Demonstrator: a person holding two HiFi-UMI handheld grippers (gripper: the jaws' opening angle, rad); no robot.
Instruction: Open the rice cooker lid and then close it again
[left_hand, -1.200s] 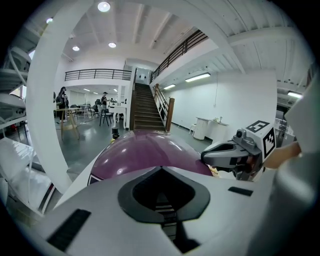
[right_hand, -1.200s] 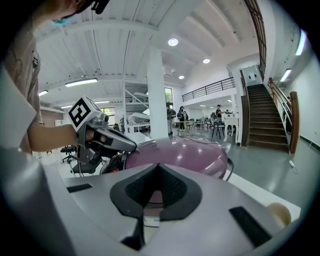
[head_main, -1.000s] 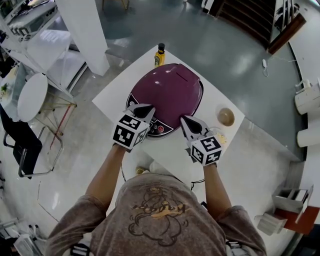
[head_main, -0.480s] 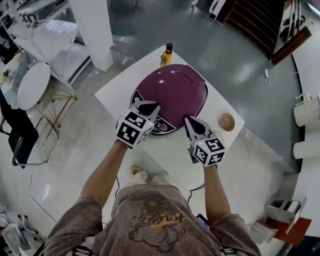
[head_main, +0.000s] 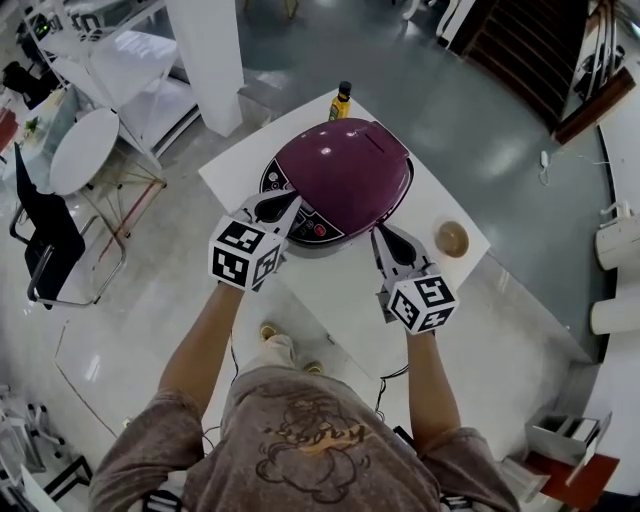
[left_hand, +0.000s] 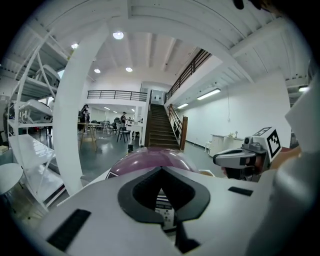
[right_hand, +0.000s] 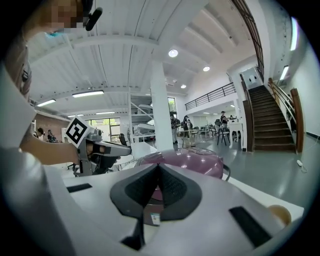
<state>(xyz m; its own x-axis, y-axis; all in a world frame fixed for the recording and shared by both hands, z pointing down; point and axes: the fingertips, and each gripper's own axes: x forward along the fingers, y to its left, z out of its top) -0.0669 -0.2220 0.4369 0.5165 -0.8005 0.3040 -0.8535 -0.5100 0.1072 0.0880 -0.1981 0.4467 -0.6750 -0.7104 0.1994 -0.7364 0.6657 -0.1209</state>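
Observation:
A purple rice cooker stands on the white table with its lid down. My left gripper is shut and empty, its tips over the front-left of the cooker by the control panel. My right gripper is shut and empty too, its tips just off the cooker's front-right edge. In the left gripper view the jaws meet in front of the cooker's dome, and the right gripper shows at the right. The right gripper view has shut jaws before the cooker.
A yellow bottle with a black cap stands at the table's far corner behind the cooker. A small round brown bowl sits on the table to the right of the cooker. A white pillar and a chair stand to the left.
Both grippers have risen a little. The left one's tips now hang over the cooker's control panel instead of its front edge. The lid stays down.

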